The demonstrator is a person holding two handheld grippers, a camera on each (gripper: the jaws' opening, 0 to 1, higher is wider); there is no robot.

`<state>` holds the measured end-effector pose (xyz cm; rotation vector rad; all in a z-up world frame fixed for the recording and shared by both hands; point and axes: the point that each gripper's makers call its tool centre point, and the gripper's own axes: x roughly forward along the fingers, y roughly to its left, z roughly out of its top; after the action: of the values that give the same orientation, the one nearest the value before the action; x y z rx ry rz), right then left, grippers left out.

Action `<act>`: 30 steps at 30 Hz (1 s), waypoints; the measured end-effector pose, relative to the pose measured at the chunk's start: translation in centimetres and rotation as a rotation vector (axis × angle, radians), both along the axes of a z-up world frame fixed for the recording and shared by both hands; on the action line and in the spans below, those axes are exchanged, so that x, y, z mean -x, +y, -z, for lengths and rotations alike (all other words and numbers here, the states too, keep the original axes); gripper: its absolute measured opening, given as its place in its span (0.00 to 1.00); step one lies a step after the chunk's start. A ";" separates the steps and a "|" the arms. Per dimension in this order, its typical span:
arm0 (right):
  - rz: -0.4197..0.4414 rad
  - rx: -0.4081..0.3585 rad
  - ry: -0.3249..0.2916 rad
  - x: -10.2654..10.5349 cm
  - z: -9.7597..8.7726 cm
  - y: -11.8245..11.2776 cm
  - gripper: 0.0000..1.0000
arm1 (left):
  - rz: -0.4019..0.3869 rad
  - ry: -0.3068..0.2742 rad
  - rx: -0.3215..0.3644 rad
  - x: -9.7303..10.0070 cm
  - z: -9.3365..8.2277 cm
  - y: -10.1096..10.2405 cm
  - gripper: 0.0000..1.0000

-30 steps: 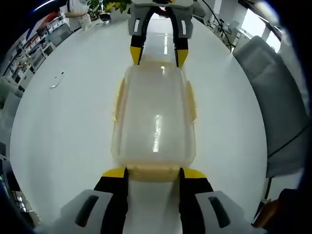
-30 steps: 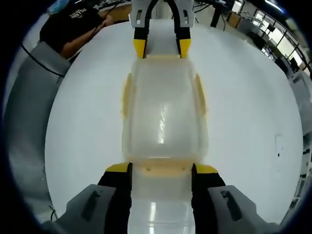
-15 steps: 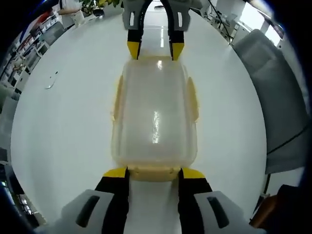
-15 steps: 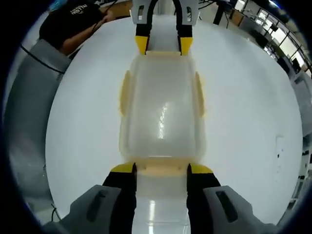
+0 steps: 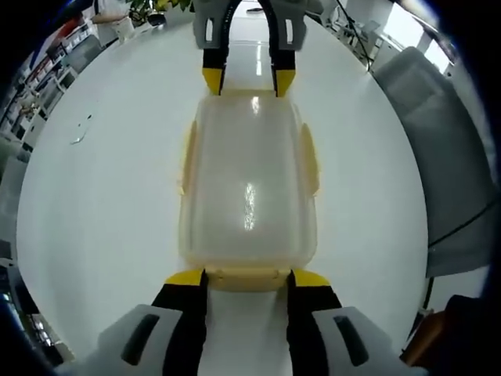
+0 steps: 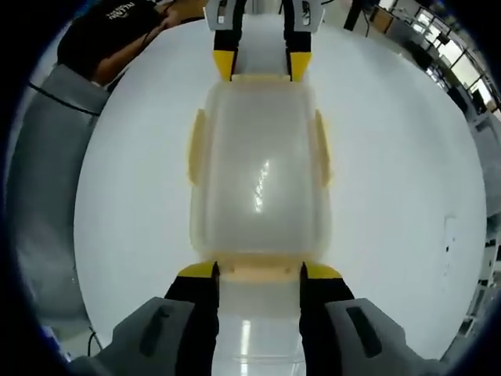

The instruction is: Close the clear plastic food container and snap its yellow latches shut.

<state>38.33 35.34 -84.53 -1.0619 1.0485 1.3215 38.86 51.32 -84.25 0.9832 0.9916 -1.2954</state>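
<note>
In the left gripper view, the left gripper point(image 5: 245, 279) sits at the near short end of the clear rectangular plastic food container with its lid on point(image 5: 249, 184), its yellow-tipped jaws spread about as wide as the pale yellow end latch point(image 5: 246, 277) and set at either side of it; whether they press on it I cannot tell. The container lies lengthwise on the white round table point(image 5: 102, 204), around its middle and well away from the edges. Along each long side a pale yellow side latch point(image 5: 189, 157) lies close against the wall. At the far short end the right gripper point(image 5: 249, 80) meets the container, its jaws likewise parted to about the width of that end.

The right gripper view gives the mirror picture: the right gripper's jaws flank the near end latch point(image 6: 259, 268), and the left gripper stands at the far end.

By my reading, the lid is already seated and the side latches look down; the two end latches are what is being worked, and whether they have clicked cannot be told
</note>
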 end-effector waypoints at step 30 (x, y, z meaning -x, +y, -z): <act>0.023 -0.027 -0.026 0.8 -1.5 0.6 0.36 | 0.035 0.001 -0.082 0.3 -1.1 0.7 0.34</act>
<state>37.54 35.92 -83.01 -1.0420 1.0183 1.2968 38.51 52.05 -83.13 1.0671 1.0389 -1.2929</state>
